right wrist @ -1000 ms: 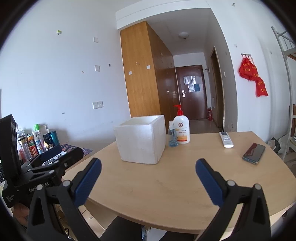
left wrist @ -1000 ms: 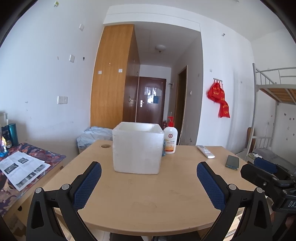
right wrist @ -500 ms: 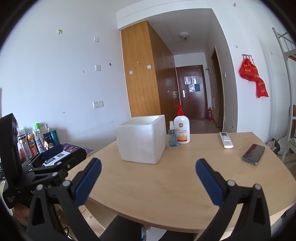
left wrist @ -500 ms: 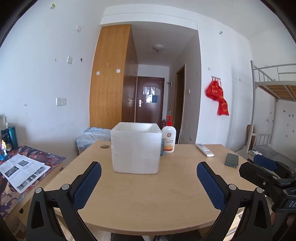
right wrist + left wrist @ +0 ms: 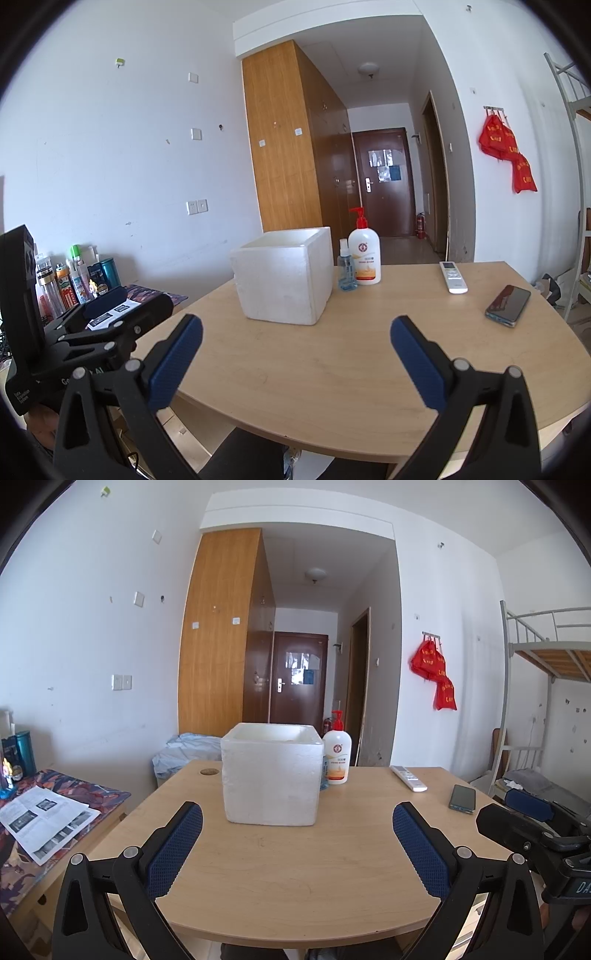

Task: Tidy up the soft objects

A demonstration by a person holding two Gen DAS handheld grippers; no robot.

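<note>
A white foam box (image 5: 271, 775) with an open top stands on the wooden table (image 5: 295, 864); it also shows in the right wrist view (image 5: 284, 275). I cannot see inside it. No soft object is in view. My left gripper (image 5: 297, 818) is open and empty, held above the table's near edge, in front of the box. My right gripper (image 5: 295, 332) is open and empty, also near the front edge, to the right of the left one. Each gripper shows at the edge of the other's view.
A pump bottle (image 5: 364, 251) and a small spray bottle (image 5: 346, 271) stand right of the box. A remote (image 5: 453, 277) and a phone (image 5: 508, 304) lie further right. A side desk with papers (image 5: 44, 819) and bottles (image 5: 77, 277) is on the left.
Both grippers stay open and empty. The left view has shifted slightly, so the box sits a little lower and closer. The right view is almost unchanged.
</note>
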